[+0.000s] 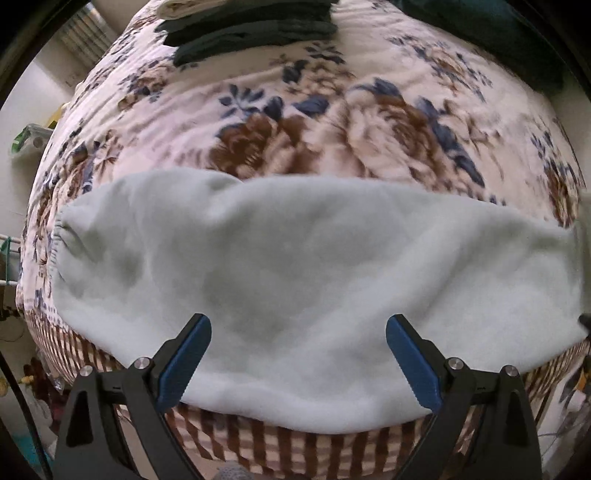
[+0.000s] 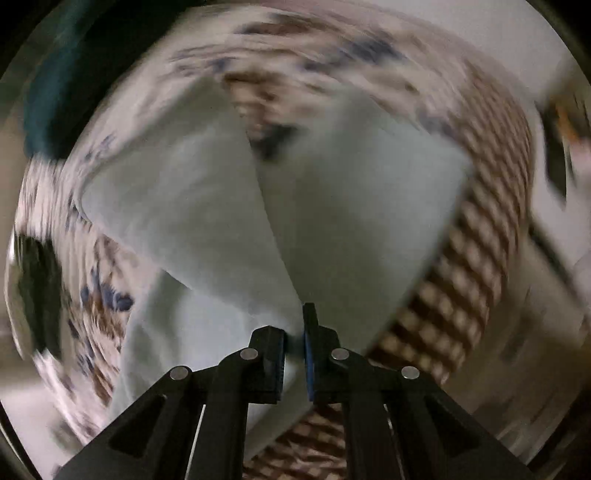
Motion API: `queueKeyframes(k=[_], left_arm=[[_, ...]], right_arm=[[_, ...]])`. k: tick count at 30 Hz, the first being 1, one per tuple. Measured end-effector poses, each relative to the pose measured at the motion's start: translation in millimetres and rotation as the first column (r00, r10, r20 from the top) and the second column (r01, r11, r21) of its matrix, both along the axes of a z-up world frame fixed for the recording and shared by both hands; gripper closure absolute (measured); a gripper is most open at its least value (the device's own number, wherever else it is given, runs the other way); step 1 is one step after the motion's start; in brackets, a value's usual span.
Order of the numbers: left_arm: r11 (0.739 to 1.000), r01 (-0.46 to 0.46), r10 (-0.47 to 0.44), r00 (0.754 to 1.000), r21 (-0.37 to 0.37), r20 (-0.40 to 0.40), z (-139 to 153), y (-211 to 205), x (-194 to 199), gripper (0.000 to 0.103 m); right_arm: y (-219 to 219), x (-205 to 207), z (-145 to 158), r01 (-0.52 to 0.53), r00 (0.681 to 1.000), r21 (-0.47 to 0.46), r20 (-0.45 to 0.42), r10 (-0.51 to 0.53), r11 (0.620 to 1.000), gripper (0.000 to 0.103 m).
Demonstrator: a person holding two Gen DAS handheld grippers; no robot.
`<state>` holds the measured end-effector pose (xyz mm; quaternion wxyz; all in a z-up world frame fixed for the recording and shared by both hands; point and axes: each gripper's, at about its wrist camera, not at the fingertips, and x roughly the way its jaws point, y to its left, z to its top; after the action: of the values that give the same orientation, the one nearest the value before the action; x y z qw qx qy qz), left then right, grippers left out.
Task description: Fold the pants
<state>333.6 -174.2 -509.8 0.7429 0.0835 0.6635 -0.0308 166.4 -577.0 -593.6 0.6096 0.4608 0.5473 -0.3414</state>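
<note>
Both wrist views close above pale pants (image 1: 295, 280) on floral blanket (image 1: 295, 122).

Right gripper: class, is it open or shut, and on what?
Shut. The right gripper has its jaws pinched together on the pale pants, whose fabric runs up from between them.

A floral blanket (image 1: 295, 122), cream with brown blooms and blue leaves, covers the bed, its near border (image 1: 303, 446) woven in brown-and-cream checks. At the far end lies a stack of dark folded garments (image 1: 247, 31), one layer on another, with a pale piece at the top left corner. A dark green cloth (image 1: 491, 40) lies bunched at the far right edge (its shape is hard to make out). Beyond the bed's left side, a green-and-white package (image 1: 27, 138) sits against a light wall. The right wrist view is blurred, showing the same blanket (image 2: 480, 229) in streaks.
</note>
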Motion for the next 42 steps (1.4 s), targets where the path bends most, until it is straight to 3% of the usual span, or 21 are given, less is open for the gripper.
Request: queueKeyframes(k=[3, 5, 6, 7, 9, 11, 14, 15, 16, 18, 20, 22, 24, 26, 29, 30, 33, 35, 37, 40, 42], left_arm=[[1.0, 0.024, -0.024, 1.0, 0.008, -0.017, -12, -14, -6, 0.006], [0.999, 0.043, -0.043, 0.999, 0.008, -0.016, -16, -21, -7, 0.006], [0.999, 0.05, -0.049, 0.999, 0.012, -0.013, -17, -23, -7, 0.006], [0.998, 0.055, -0.055, 0.998, 0.017, -0.008, -17, -26, -7, 0.006], [0.998, 0.062, -0.062, 0.998, 0.018, 0.006, -19, -33, -5, 0.006], [0.998, 0.064, -0.065, 0.998, 0.02, 0.019, -19, -39, -4, 0.006], [0.997, 0.071, -0.071, 0.997, 0.023, 0.032, -21, -47, -2, 0.006], [0.997, 0.073, -0.073, 0.997, 0.022, 0.034, -23, -50, -2, 0.006], [0.997, 0.075, -0.076, 0.997, 0.022, 0.034, -24, -53, -2, 0.006], [0.996, 0.08, -0.081, 0.996, 0.029, 0.035, -24, -55, -3, 0.006], [0.997, 0.077, -0.078, 0.996, 0.025, 0.038, -22, -55, -5, 0.006], [0.997, 0.076, -0.076, 0.996, 0.022, 0.039, -21, -54, -8, 0.006], [0.997, 0.074, -0.075, 0.996, 0.022, 0.041, -20, -52, -10, 0.006], [0.998, 0.063, -0.065, 0.997, 0.029, 0.044, -22, -49, -11, 0.006], [0.999, 0.027, -0.028, 0.999, 0.018, 0.035, -25, -39, -9, 0.006], [1.0, 0.017, -0.017, 0.999, 0.009, 0.04, -23, -34, -9, 0.006], [1.0, -0.007, 0.007, 0.997, -0.007, 0.072, -10, -16, -6, 0.006], [0.998, -0.053, 0.056, 0.995, -0.038, 0.088, 5, 16, -3, 0.006], [0.993, -0.112, 0.116, 0.989, -0.046, 0.09, 15, 53, 0, 0.006], [0.976, -0.215, 0.217, 0.972, -0.032, 0.091, 22, 122, 6, 0.006], [0.957, -0.289, 0.29, 0.953, -0.023, 0.089, 22, 173, 11, 0.006]], right_arm=[[-2, -16, -38, 0.003, 1.0, 0.105, -0.011, -0.002, 0.994, 0.09], [-6, -23, -45, 0.008, 1.0, 0.146, 0.014, -0.01, 0.989, 0.088], [-8, -27, -44, 0.011, 0.999, 0.138, 0.031, -0.015, 0.99, 0.078], [-13, -30, -40, 0.011, 0.999, 0.114, 0.043, -0.016, 0.993, 0.059], [-31, -35, -32, 0.032, 0.998, 0.053, 0.06, -0.036, 0.998, 0.043], [-50, -40, -37, 0.079, 0.994, 0.037, 0.077, -0.081, 0.996, 0.043], [-74, -26, -68, 0.111, 0.99, 0.086, 0.075, -0.117, 0.99, 0.044], [-79, -25, -74, 0.113, 0.99, 0.094, 0.073, -0.12, 0.989, 0.058], [-80, -21, -77, 0.111, 0.99, 0.084, 0.078, -0.118, 0.99, 0.095], [-76, -14, -62, 0.061, 0.997, 0.004, 0.044, -0.061, 0.998, 0.096], [-70, -17, -27, 0.021, 0.998, -0.098, 0.058, -0.015, 0.995, 0.096], [-72, -32, -5, 0.04, 0.997, -0.137, 0.074, -0.03, 0.99, 0.096], [-75, -46, -8, 0.066, 0.997, -0.114, 0.033, -0.063, 0.991, 0.096], [-77, -42, -38, 0.035, 0.999, -0.029, -0.006, -0.035, 0.999, 0.095], [-77, -28, -69, -0.008, 1.0, 0.097, 0.005, 0.008, 0.995, 0.087], [-76, -31, -67, -0.015, 1.0, 0.095, 0.004, 0.014, 0.995, 0.077], [-54, -22, -39, -0.061, 0.998, 0.017, -0.001, 0.061, 0.998, 0.033], [-20, -17, -16, -0.14, 0.99, -0.037, -0.027, 0.139, 0.989, 0.031], [22, -4, -5, -0.221, 0.975, -0.034, -0.04, 0.219, 0.975, 0.031], [88, 14, -5, -0.297, 0.954, 0.034, -0.04, 0.298, 0.954, 0.031], [142, 29, -16, -0.318, 0.947, 0.135, 0.002, 0.321, 0.938, 0.031]])
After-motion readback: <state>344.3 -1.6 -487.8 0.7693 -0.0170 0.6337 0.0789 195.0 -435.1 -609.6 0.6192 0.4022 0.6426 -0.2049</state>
